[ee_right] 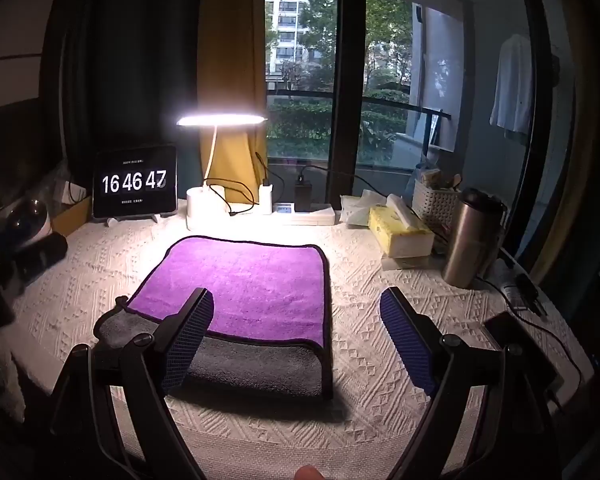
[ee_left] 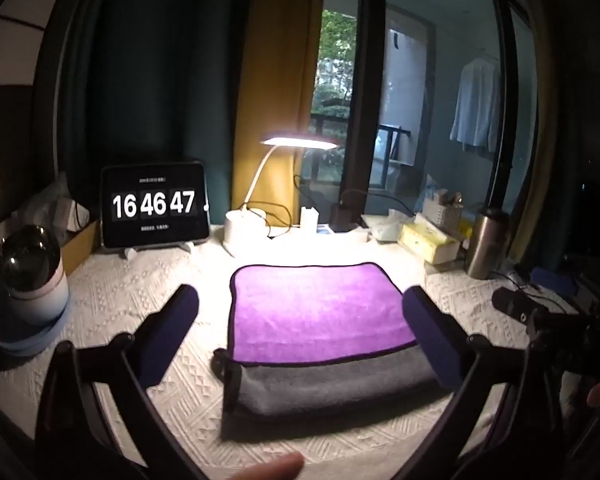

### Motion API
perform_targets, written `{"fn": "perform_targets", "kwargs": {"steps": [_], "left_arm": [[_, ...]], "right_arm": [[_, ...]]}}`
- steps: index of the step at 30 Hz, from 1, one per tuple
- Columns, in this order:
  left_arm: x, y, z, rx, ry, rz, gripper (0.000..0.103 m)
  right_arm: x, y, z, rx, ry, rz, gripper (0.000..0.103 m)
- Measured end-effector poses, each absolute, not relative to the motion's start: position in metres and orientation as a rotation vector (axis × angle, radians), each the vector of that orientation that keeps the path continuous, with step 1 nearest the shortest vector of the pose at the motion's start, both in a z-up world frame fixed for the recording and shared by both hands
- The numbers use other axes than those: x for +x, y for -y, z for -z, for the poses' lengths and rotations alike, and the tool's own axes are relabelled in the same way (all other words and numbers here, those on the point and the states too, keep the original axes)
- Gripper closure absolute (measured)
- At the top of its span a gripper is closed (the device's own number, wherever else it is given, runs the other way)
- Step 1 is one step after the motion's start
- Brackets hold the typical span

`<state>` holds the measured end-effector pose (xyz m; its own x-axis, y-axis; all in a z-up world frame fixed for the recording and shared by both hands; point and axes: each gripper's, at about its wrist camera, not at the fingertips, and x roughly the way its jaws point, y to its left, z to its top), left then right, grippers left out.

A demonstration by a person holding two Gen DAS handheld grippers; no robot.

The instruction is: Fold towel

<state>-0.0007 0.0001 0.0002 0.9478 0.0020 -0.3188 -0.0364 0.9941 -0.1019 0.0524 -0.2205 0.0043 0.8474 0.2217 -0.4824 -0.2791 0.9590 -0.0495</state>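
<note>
A towel, purple (ee_left: 316, 308) on one face and grey on the other, lies folded on the white textured tablecloth, with its grey underlayer showing as a strip along the near edge. It also shows in the right wrist view (ee_right: 244, 284). My left gripper (ee_left: 300, 300) is open and empty, held above the towel's near half, one finger on each side. My right gripper (ee_right: 296, 308) is open and empty, above the towel's near right corner. The other gripper shows dark at the right edge of the left wrist view (ee_left: 540, 316).
At the back stand a tablet clock (ee_left: 155, 204), a lit desk lamp (ee_left: 300, 142), a tissue box (ee_right: 400, 232), a basket (ee_right: 436, 200) and a steel flask (ee_right: 472, 236). A round white device (ee_left: 30, 276) sits at the left. Cables (ee_right: 520, 296) lie at the right edge.
</note>
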Motion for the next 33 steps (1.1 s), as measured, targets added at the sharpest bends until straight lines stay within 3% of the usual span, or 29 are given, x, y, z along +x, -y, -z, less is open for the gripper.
{"fn": "perform_targets", "kwargs": {"steps": [33], "left_arm": [[0.003,0.002,-0.003,-0.112,-0.341,-0.017,0.001]], "right_arm": [[0.055,0.217,-0.001,-0.123,-0.512,-0.262,0.015]]}}
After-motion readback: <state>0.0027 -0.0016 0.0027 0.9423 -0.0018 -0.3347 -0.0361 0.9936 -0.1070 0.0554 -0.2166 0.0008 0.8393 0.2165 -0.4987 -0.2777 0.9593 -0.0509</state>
